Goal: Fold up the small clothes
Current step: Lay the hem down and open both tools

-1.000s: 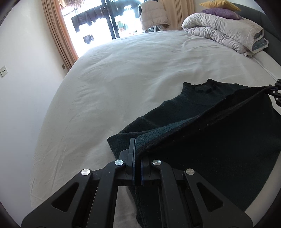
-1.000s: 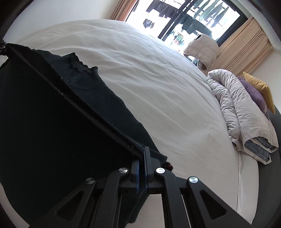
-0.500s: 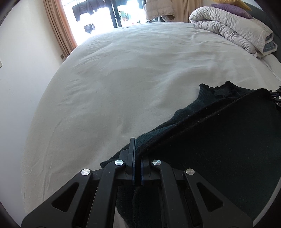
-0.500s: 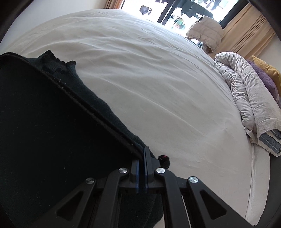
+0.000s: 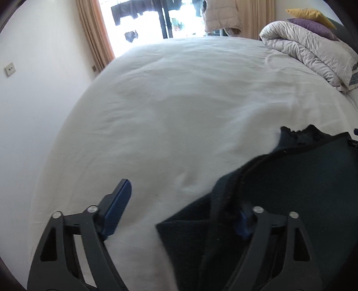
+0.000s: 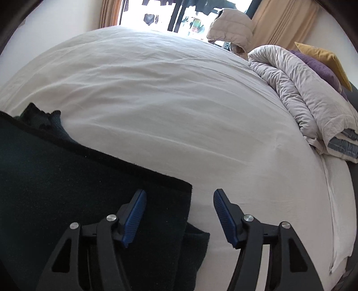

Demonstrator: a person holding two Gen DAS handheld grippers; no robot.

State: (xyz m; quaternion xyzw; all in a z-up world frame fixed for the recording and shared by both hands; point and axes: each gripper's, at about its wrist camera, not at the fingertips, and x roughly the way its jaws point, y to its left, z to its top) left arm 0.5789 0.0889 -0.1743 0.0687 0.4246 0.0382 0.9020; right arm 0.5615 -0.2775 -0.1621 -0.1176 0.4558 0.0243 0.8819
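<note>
A dark green knit sweater (image 5: 290, 201) lies folded on the white bed sheet (image 5: 179, 107), its ruffled collar (image 5: 311, 134) at the far end. My left gripper (image 5: 182, 201) stands wide, its jaws still opening. Its left pad (image 5: 118, 208) is bare over the sheet, while the sweater's edge drapes over the right pad (image 5: 242, 223). In the right wrist view the sweater (image 6: 67, 190) fills the lower left, its folded corner lying between the fingers. My right gripper (image 6: 180, 197) is also opening, and neither blue pad presses on the cloth.
A folded grey duvet (image 6: 302, 94) with a purple pillow (image 6: 317, 67) and a yellow pillow (image 6: 324, 58) lies at the head of the bed. A pale puffer jacket (image 5: 221, 15) hangs by the bright window. A wall (image 5: 33, 89) runs close along the bed's left edge.
Both grippers were shut on the sweater's lifted edge and now stand open, having let it go. The raised layer has dropped flat onto the lower layer. Both hands moved across the bed.
</note>
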